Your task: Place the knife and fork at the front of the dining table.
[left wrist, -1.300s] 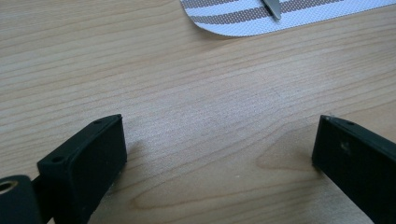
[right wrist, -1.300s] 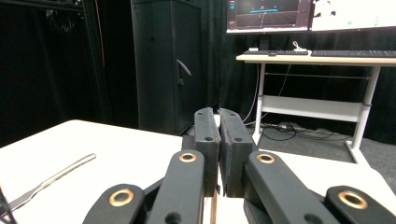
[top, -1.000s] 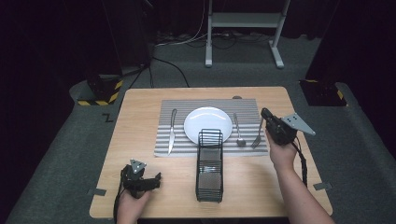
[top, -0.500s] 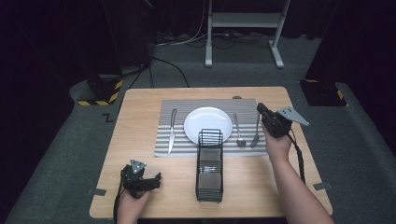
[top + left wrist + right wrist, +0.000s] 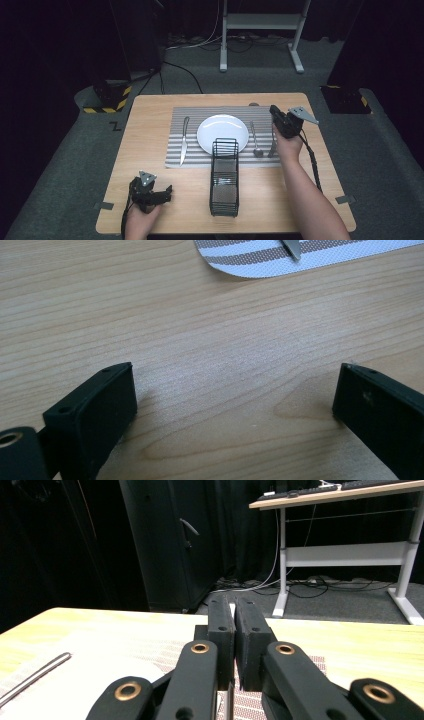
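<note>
My right gripper [image 5: 274, 110] hangs above the right edge of the striped placemat [image 5: 192, 120], held in a hand, its jaws pointing toward the far side. In the right gripper view this gripper [image 5: 234, 602] is shut, with nothing seen between the jaws. On the mat lie a white plate [image 5: 222, 131], a knife [image 5: 184, 140] to its left, and a spoon [image 5: 255, 140] and a fork [image 5: 272, 146] to its right. My left gripper [image 5: 165, 194] rests low at the table's near left. In its own view that gripper [image 5: 235, 372] is open over bare wood.
A black wire basket [image 5: 224, 177] stands in front of the plate, at the near middle of the wooden table [image 5: 150, 130]. The placemat's corner [image 5: 250, 265] and knife tip [image 5: 291, 247] lie just beyond the left jaws. A metal utensil handle [image 5: 35, 675] lies left of the right jaws.
My right gripper has risen and moved toward the far side and slightly left, away from the fork. The left gripper has not moved.
</note>
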Demonstrator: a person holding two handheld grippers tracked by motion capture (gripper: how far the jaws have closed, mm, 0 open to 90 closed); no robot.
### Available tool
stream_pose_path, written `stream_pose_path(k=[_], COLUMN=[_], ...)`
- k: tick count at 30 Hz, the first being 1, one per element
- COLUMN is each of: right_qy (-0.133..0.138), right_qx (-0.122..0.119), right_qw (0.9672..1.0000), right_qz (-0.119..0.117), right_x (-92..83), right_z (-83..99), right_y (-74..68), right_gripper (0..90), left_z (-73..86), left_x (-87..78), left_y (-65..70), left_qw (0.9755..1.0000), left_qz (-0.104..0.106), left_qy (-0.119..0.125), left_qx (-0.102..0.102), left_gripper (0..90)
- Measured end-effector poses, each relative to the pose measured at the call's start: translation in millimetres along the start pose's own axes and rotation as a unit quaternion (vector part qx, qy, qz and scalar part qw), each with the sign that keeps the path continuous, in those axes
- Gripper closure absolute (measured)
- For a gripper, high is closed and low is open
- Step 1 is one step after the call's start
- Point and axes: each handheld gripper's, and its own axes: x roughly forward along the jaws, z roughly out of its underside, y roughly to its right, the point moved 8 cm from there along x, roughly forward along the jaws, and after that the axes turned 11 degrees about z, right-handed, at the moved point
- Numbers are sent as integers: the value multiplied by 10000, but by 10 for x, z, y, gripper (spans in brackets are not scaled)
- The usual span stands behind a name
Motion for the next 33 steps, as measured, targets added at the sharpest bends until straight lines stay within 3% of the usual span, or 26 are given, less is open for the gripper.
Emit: stream_pose_path(k=[7,13,21,26,33], right_qy=[-24,-199,-471,-583,-779], right_qx=[89,86,300,209,263], right_qw=[9999,9996,9979,9973,9953], right_qz=[66,187,337,393,513], right_x=[83,208,346,404,484], right_z=[45,111,215,251,369], right_y=[7,36,151,131,178], right_gripper=[866,863,857,856,843], left_z=[2,3,5,5,6], left_x=[-3,-2,-6,-7,-10], left_y=[1,2,2,0,-2], left_qw=[10000,10000,10000,10000,10000], left_qz=[2,9,31,40,52], left_qy=[8,9,22,22,12], left_qx=[4,-3,-3,2,10], left_gripper=[43,43,48,50,52])
